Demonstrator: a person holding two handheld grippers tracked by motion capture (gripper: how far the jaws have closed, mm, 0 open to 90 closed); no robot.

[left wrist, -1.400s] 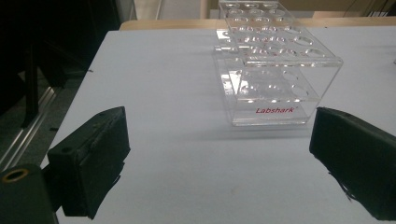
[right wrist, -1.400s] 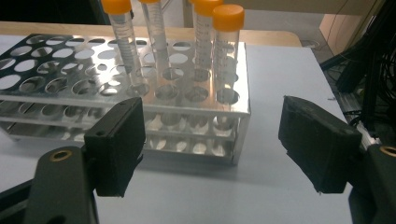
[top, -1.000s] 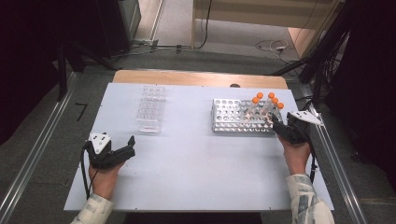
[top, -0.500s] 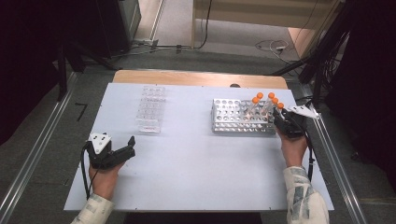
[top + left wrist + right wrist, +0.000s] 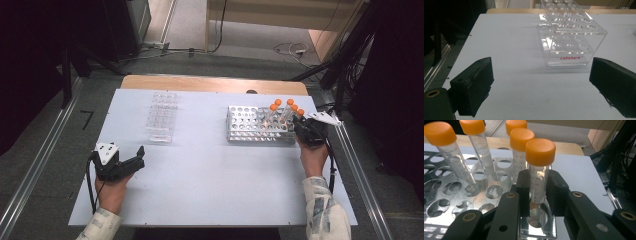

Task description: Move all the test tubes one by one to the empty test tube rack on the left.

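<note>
The right gripper (image 5: 537,195) pinches a clear plastic tube with an orange cap (image 5: 538,173) in the shiny metal rack (image 5: 250,131) near the tabletop's right edge, maybe to lift it, while the left gripper (image 5: 541,82) waits wide apart

My left black two-jaw claw (image 5: 131,163) carries a grey three-cornered plate and a thin black cable. My right black claw (image 5: 538,192) has blocky pads, brass-ringed pivots, round screw holes. Pale patterned sleeves (image 5: 326,210) cover both forearms.
</note>
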